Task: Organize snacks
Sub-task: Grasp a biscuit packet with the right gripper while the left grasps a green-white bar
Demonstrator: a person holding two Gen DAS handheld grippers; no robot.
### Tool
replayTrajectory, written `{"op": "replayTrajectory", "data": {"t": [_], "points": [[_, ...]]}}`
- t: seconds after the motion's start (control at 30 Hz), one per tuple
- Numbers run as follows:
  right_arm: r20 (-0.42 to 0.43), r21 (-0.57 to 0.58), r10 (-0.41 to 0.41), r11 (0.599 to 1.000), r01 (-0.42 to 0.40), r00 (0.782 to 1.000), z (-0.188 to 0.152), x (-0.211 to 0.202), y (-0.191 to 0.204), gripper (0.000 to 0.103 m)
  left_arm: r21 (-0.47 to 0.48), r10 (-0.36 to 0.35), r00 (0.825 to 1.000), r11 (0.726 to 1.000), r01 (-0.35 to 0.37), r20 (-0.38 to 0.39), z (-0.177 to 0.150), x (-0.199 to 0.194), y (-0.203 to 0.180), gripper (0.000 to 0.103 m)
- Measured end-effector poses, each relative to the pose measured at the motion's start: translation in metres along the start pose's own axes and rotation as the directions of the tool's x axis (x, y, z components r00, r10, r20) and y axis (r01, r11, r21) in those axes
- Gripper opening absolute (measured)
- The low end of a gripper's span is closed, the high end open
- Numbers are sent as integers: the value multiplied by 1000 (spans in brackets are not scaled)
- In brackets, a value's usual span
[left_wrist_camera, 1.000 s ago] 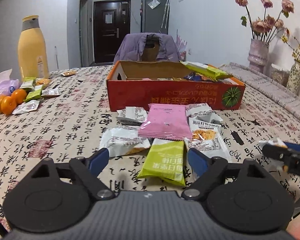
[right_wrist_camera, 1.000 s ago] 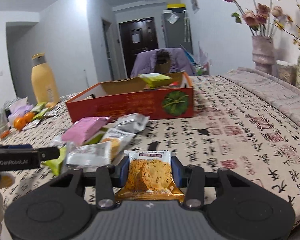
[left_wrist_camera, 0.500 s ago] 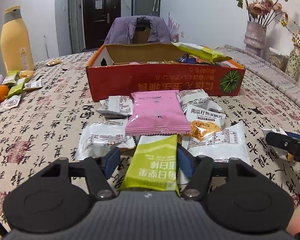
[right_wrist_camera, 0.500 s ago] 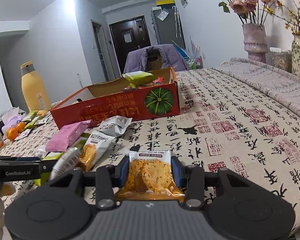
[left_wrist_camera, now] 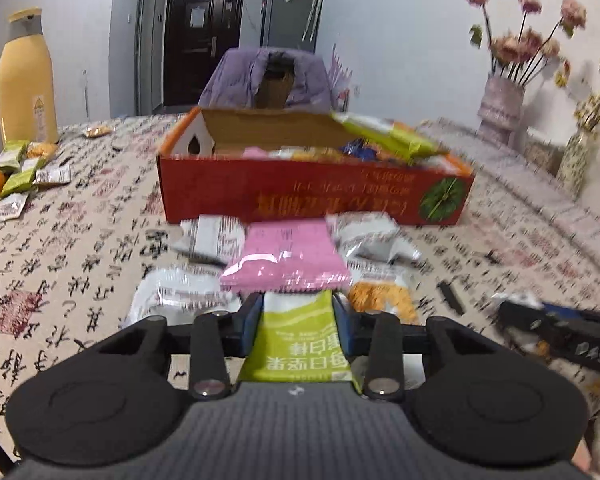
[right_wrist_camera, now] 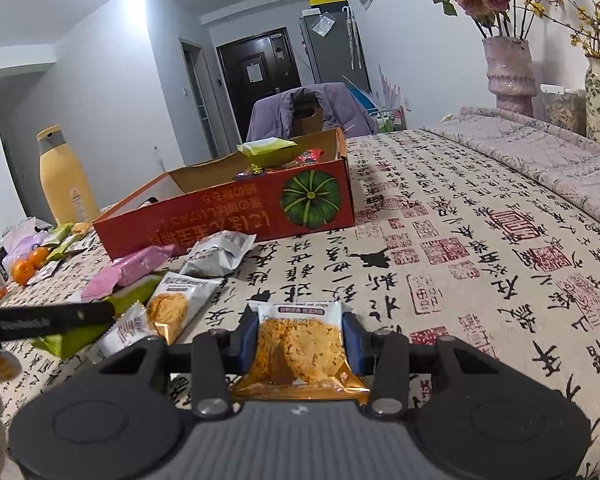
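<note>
My left gripper (left_wrist_camera: 296, 320) is shut on a green snack packet (left_wrist_camera: 298, 344) at the near edge of a pile of loose snacks. A pink packet (left_wrist_camera: 288, 258) lies just beyond it, with white packets (left_wrist_camera: 214, 236) around. My right gripper (right_wrist_camera: 300, 336) is shut on an orange cracker packet (right_wrist_camera: 298, 350), held low over the table. The red cardboard box (left_wrist_camera: 312, 196) with snacks inside stands behind the pile; it also shows in the right wrist view (right_wrist_camera: 236, 208). The right gripper's arm shows at the right of the left wrist view (left_wrist_camera: 560, 328).
A yellow bottle (left_wrist_camera: 26, 84) stands at the far left with oranges (right_wrist_camera: 28, 266) and small packets beside it. Two flower vases (right_wrist_camera: 510, 76) stand at the far right. A chair with a purple jacket (left_wrist_camera: 268, 78) is behind the box. The tablecloth (right_wrist_camera: 480, 240) bears printed characters.
My left gripper moved forward around the green packet and shut on it. My right gripper kept its hold on the cracker packet and shifted a little.
</note>
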State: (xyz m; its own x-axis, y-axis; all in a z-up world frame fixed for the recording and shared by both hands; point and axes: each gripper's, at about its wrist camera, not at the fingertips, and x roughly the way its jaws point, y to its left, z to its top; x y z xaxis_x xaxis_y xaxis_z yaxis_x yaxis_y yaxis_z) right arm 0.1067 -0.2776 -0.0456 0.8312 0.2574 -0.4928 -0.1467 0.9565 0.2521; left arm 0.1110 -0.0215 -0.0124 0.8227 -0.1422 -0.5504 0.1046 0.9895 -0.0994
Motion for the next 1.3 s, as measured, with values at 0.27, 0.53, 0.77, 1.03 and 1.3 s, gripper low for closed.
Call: {"op": "replayTrajectory", "data": {"t": [0.27, 0.53, 0.77, 1.03, 1.3], "points": [[1, -14, 12, 1000, -12, 1000, 1, 0, 6, 42, -15, -9, 1000, 1000, 9, 3, 6, -9, 1, 5], [4, -8, 5, 1000, -5, 1000, -1, -2, 2, 43, -16, 26, 999, 1000, -26, -22, -2, -5, 11, 53], [-1, -9, 8, 1000, -8, 1000, -2, 0, 3, 43, 85, 48, 997, 995, -42, -62, -3, 3, 9, 54], [3, -6, 7, 1000, -7, 1000, -2, -2, 2, 43, 117, 8, 994, 993, 5, -111, -5, 25, 6, 40], [1, -10, 12, 1000, -12, 1000, -2, -2, 4, 43, 113, 33, 996, 993, -24, -78, -8, 17, 0, 35]]}}
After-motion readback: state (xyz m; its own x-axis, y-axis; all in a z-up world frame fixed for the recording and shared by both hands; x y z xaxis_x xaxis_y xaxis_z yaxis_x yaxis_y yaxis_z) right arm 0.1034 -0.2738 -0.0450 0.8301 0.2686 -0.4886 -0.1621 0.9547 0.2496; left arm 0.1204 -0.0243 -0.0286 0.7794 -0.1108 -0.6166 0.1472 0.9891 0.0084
